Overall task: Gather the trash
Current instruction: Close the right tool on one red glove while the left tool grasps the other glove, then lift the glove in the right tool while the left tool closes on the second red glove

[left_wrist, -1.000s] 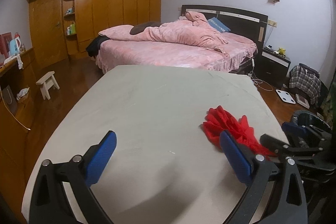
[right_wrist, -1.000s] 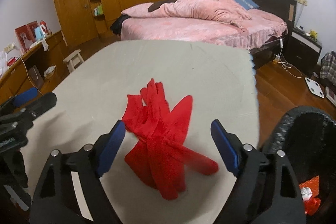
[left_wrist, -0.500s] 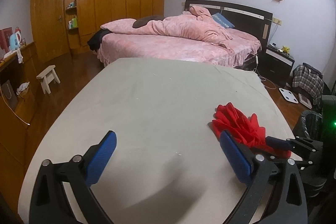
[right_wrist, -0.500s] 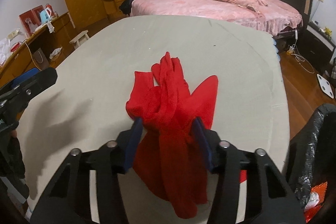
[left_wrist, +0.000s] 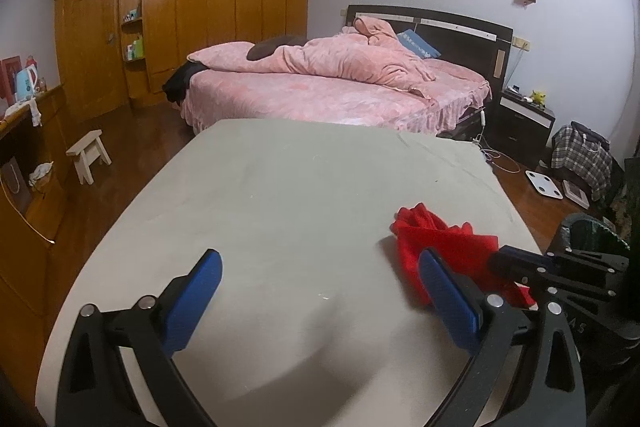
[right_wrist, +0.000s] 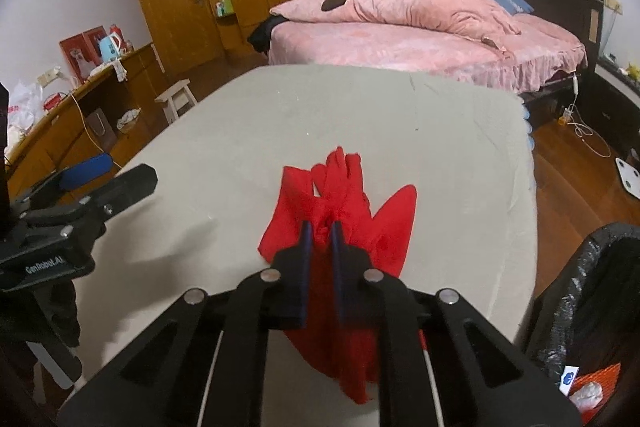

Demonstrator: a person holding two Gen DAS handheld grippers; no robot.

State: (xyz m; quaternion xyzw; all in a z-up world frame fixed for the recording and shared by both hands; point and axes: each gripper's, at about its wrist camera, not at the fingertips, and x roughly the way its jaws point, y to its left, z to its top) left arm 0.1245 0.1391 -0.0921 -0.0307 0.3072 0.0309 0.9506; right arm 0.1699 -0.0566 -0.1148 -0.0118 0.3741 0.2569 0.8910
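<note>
Grey tabletop [right_wrist: 240, 131] beneath, right gripper [right_wrist: 320, 233] pinches the red cloth [right_wrist: 384, 223], whose dangling tail could snag short of the bin [right_wrist: 592, 279].

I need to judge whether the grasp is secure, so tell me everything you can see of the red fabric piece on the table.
The crumpled red fabric piece is thin, soft-looking cloth, bright red, with several narrow finger-like strips fanning away from the camera and a wider flap to one side. It lies on the pale grey table cover near the edge by the black-lined trash bin. The right gripper, whose jaws have just been closing, pinches a bunched fold at its middle; its near end hangs below the jaws.
</note>
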